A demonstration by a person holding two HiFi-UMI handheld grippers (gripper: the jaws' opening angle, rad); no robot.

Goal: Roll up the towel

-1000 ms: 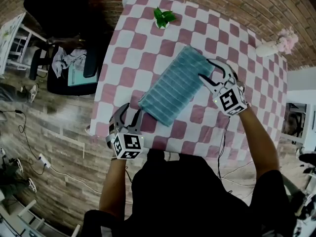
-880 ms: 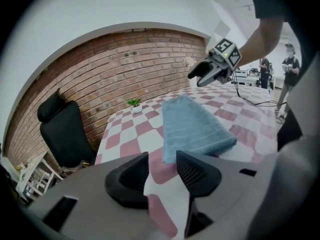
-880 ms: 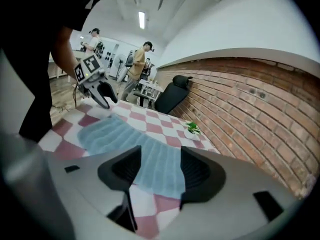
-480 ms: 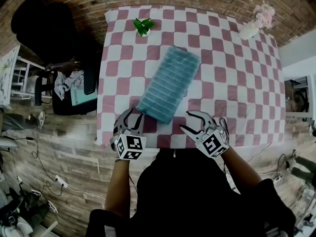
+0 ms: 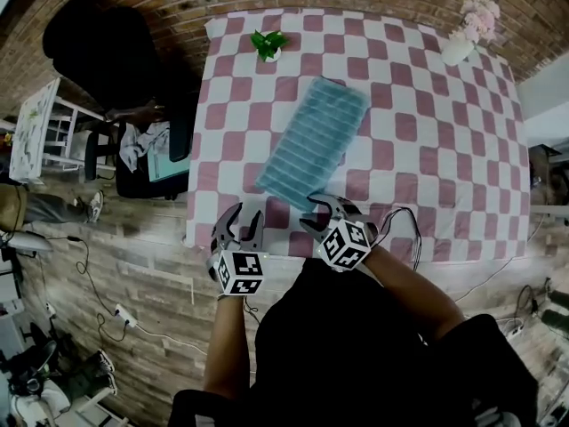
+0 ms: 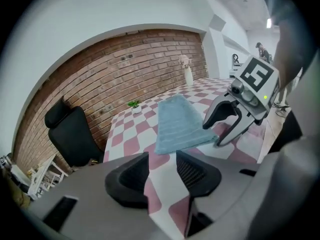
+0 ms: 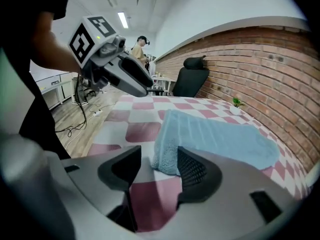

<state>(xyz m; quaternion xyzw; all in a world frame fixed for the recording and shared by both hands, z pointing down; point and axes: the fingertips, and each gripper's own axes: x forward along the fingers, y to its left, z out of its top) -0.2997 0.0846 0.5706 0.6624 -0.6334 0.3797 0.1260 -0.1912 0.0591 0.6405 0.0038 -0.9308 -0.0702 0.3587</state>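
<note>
Pink-and-white checked tabletop (image 5: 418, 149) carries the flat blue striped towel (image 5: 313, 140) at its centre, still unrolled. From the towel's far end the right gripper (image 5: 323, 213) has swung to its near edge at six o'clock, beside the left gripper (image 5: 242, 225); both jaws stand part-open and empty, so rolling looks ready to begin. The white vase of pink flowers (image 5: 467, 36) at two o'clock and the small green potted plant (image 5: 268, 44) at eleven stand clear.

A: Items by count, please.
B: One checked table (image 5: 427, 149). On it: one towel (image 5: 313, 140), one potted plant (image 5: 268, 44), one vase (image 5: 462, 41) of pink flowers.
A: Grippers?
B: Two: one left gripper (image 5: 246, 219), one right gripper (image 5: 311, 212).
A: Seating?
B: One black office chair (image 5: 98, 56), noted beside the table.
</note>
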